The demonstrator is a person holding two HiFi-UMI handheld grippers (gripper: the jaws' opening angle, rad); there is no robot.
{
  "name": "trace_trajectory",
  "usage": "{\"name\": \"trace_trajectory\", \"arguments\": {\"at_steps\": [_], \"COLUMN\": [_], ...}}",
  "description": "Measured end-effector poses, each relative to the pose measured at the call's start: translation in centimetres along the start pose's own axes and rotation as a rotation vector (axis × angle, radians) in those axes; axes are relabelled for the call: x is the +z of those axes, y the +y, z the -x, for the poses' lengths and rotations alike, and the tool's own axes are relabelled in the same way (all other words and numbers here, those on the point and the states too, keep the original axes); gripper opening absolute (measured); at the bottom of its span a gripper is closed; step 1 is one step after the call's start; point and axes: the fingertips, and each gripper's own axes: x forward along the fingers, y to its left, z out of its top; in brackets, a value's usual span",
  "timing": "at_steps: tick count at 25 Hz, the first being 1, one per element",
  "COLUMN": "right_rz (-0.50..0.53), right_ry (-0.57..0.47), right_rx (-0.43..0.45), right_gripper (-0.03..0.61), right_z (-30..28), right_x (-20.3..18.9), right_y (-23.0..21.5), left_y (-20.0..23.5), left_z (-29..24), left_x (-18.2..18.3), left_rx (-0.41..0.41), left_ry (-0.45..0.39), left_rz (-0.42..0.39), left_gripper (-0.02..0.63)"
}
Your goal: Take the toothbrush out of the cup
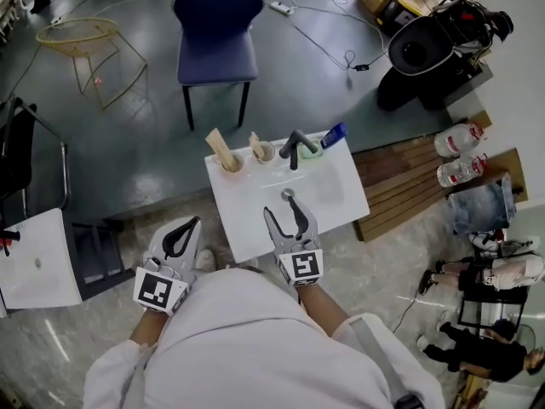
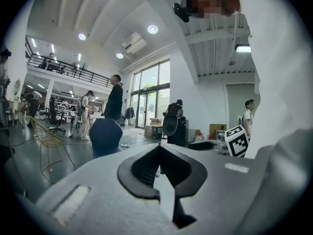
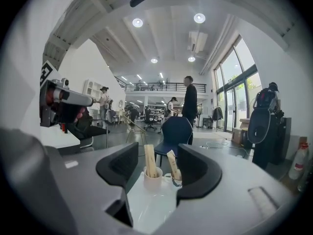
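Observation:
Two white cups stand at the far edge of the small white table (image 1: 255, 216). The left cup (image 1: 230, 164) (image 3: 152, 176) holds a tan toothbrush (image 1: 219, 146) (image 3: 149, 161) that leans up out of it. The second cup (image 1: 263, 152) (image 3: 174, 179) holds a shorter tan stick (image 3: 171, 164). My right gripper (image 1: 283, 210) (image 3: 157, 163) hangs over the middle of the table with its jaws wide apart, open and with nothing in it, well short of the cups. My left gripper (image 1: 181, 236) (image 2: 160, 153) is shut and empty, off the table's left edge.
A black tap (image 1: 295, 148), a green dish (image 1: 311, 152) and a blue tube (image 1: 334, 135) stand to the right of the cups. A blue chair (image 1: 216, 32) is beyond the table. A white cabinet (image 1: 34, 262) is at the left, wooden boards (image 1: 409, 181) at the right.

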Motion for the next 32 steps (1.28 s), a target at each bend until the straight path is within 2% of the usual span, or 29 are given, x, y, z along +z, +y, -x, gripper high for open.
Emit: {"name": "trace_trajectory", "arguments": {"at_steps": [21, 32], "right_rz": [0.070, 0.075], "right_ry": [0.151, 0.235], "right_rx": [0.026, 0.041], "right_gripper": [0.215, 0.207], "right_z": [-10.9, -15.4], "right_x": [-7.0, -10.2], "right_y": [-3.7, -4.8], "left_y": [2.0, 3.0], "left_z": [4.0, 5.8], "left_x": [0.5, 0.3], "left_rx": [0.165, 0.263], "left_ry": [0.023, 0.051], "left_rz": [-0.027, -0.026], "left_gripper": [0.005, 0.005]}}
